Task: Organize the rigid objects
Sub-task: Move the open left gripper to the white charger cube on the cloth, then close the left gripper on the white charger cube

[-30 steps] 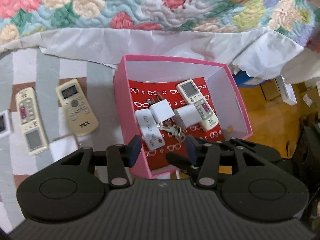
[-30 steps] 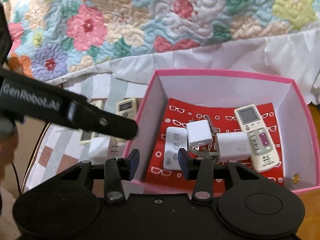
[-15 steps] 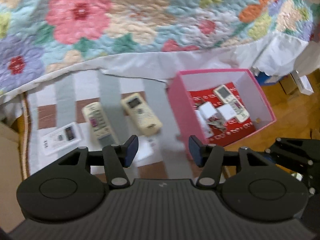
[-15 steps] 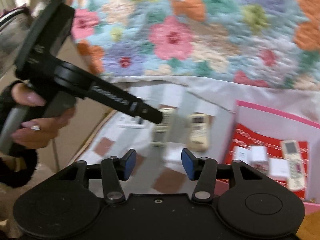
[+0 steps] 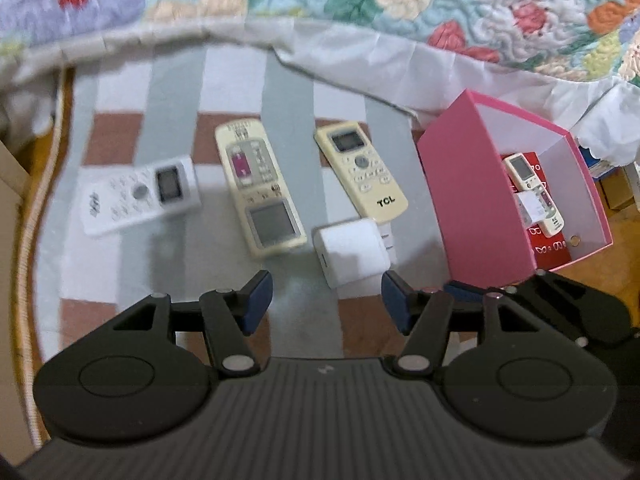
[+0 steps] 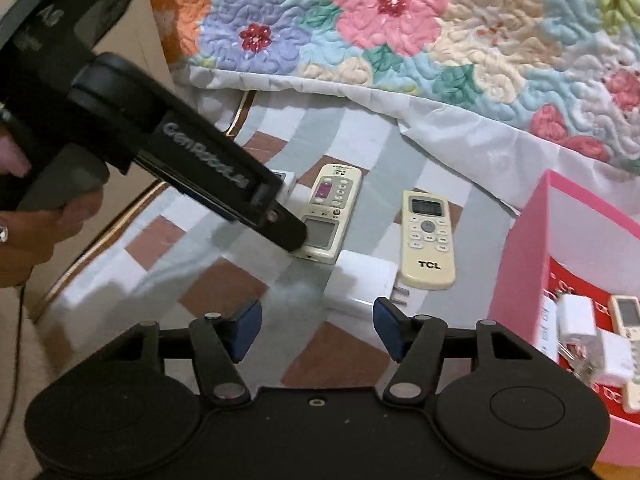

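Both grippers are hanging over a checked mat beside a bed with a floral quilt. The left gripper is pointing steeply down, its jaws standing apart with nothing between them; they have just been opening. The right gripper is showing the same: jaws apart, empty, and just opening further.

Four loose items are lying on the mat. A white charger is sitting nearest the left gripper, just ahead of its fingertips, its prongs pointing toward the box. In the right wrist view the charger is lying just beyond the right-hand pad, untouched. Just behind it, a cream TCL remote is lying face up, its lower end near the charger. To its left a longer cream remote is lying roughly parallel, screen end toward the camera. Further left a white remote is lying crosswise, apart from the others.

The pink box is standing at the right edge of the mat, well apart from the white remote. Inside it, on a red lining, a remote, white chargers and what may be keys are lying together; details are blurred.

In the right wrist view the left gripper is reaching in from the left, held by a hand, its tip hanging over the near end of the longer remote; contact cannot be told.
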{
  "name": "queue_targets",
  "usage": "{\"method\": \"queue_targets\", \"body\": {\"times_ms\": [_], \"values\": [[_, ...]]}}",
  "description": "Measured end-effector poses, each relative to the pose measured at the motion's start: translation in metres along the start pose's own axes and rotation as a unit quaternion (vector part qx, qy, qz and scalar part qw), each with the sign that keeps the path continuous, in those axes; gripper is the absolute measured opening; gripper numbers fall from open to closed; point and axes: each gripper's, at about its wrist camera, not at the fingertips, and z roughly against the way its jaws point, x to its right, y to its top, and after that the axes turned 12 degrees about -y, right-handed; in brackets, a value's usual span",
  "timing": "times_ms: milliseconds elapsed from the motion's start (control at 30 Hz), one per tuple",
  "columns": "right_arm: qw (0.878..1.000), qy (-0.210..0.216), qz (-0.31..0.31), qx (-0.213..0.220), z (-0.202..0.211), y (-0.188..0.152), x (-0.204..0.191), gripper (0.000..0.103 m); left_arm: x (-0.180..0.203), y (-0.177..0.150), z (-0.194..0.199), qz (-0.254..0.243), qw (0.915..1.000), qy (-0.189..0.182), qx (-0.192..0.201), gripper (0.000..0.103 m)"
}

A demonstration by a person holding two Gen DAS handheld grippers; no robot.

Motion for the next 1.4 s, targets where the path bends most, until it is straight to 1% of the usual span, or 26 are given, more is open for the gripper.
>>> {"method": "queue_targets", "body": {"times_ms": [100, 167, 267, 300, 367, 467, 500, 533, 567, 600, 633, 700, 767, 800, 833, 900, 933, 967, 1033, 1100, 1233, 1333, 1400], "values": [[1.000, -0.013, 0.007, 0.021, -0.017, -0.007, -0.005, 0.067, -0.011, -0.005, -0.018, 0.018, 0.9996, -0.021, 0.006, 0.059], [0.999, -0.024, 0.008, 0.029, -0.030, -0.009, -0.008, 0.067, -0.015, -0.008, -0.030, 0.019, 0.9995, -0.023, 0.010, 0.059], [0.999, -0.033, -0.002, 0.021, -0.051, -0.013, -0.008, 0.067, -0.017, -0.010, -0.049, 0.014, 0.9999, -0.006, 0.001, 0.059], [0.999, -0.042, -0.008, 0.017, -0.057, -0.014, -0.007, 0.071, -0.018, -0.010, -0.054, 0.015, 0.9999, -0.005, 0.001, 0.059], [0.997, -0.068, -0.006, 0.025, -0.064, -0.016, -0.009, 0.073, -0.020, -0.010, -0.061, 0.019, 0.9997, -0.015, 0.000, 0.058], [0.996, -0.084, -0.019, 0.004, -0.077, -0.015, -0.006, 0.073, -0.023, -0.010, -0.067, 0.025, 0.9992, -0.031, 0.008, 0.057], [0.996, -0.085, -0.027, 0.003, -0.079, -0.016, -0.004, 0.072, -0.025, -0.010, -0.070, 0.029, 0.9989, -0.036, 0.009, 0.056], [0.996, -0.080, -0.032, 0.003, -0.081, -0.016, -0.003, 0.068, -0.027, -0.010, -0.071, 0.034, 0.9986, -0.040, 0.009, 0.052], [0.997, -0.070, -0.034, 0.002, -0.082, -0.017, -0.002, 0.063, -0.029, -0.010, -0.074, 0.039, 0.9981, -0.047, 0.008, 0.043], [0.997, -0.065, -0.034, 0.000, -0.082, -0.017, -0.002, 0.060, -0.030, -0.010, -0.076, 0.044, 0.9976, -0.053, 0.006, 0.039], [0.997, -0.068, -0.031, 0.001, -0.081, -0.017, -0.003, 0.060, -0.032, -0.010, -0.077, 0.050, 0.9970, -0.060, 0.005, 0.037], [0.997, -0.068, -0.031, -0.002, -0.079, -0.019, -0.005, 0.060, -0.036, -0.011, -0.079, 0.061, 0.9953, -0.075, 0.005, 0.037], [0.997, -0.061, -0.047, -0.008, -0.078, -0.020, -0.002, 0.060, -0.041, -0.011, -0.081, 0.080, 0.9928, -0.089, 0.008, 0.038], [0.997, -0.061, -0.049, -0.008, -0.078, -0.020, -0.001, 0.061, -0.045, -0.011, -0.082, 0.094, 0.9910, -0.095, 0.008, 0.039], [0.997, -0.060, -0.051, -0.008, -0.078, -0.021, -0.002, 0.061, -0.048, -0.011, -0.083, 0.103, 0.9900, -0.097, 0.008, 0.042], [0.997, -0.060, -0.056, -0.006, -0.078, -0.021, -0.002, 0.061, -0.051, -0.011, -0.085, 0.109, 0.9886, -0.103, 0.012, 0.044], [0.997, -0.060, -0.056, -0.005, -0.078, -0.021, -0.002, 0.061, -0.052, -0.012, -0.085, 0.114, 0.9877, -0.106, 0.013, 0.042], [0.997, -0.062, -0.054, -0.006, -0.078, -0.021, -0.003, 0.061, -0.053, -0.013, -0.085, 0.121, 0.9858, -0.115, 0.015, 0.035], [0.996, -0.069, -0.048, -0.004, -0.076, -0.021, -0.007, 0.061, -0.054, -0.016, -0.084, 0.135, 0.9830, -0.122, 0.023, 0.033], [0.996, -0.076, -0.040, -0.004, -0.072, -0.023, -0.013, 0.061, -0.054, -0.019, -0.080, 0.137, 0.9831, -0.120, 0.021, 0.030], [0.997, -0.065, -0.048, -0.010, -0.064, -0.026, -0.014, 0.060, -0.045, -0.025, -0.069, 0.121, 0.9870, -0.105, 0.010, 0.024], [0.997, -0.053, -0.056, -0.018, -0.054, -0.029, -0.015, 0.060, -0.030, -0.030, -0.060, 0.089, 0.9927, -0.081, -0.005, 0.024], [0.997, -0.049, -0.063, -0.014, -0.044, -0.031, -0.014, 0.060, -0.023, -0.033, -0.052, 0.079, 0.9938, -0.078, -0.004, 0.024]]}}
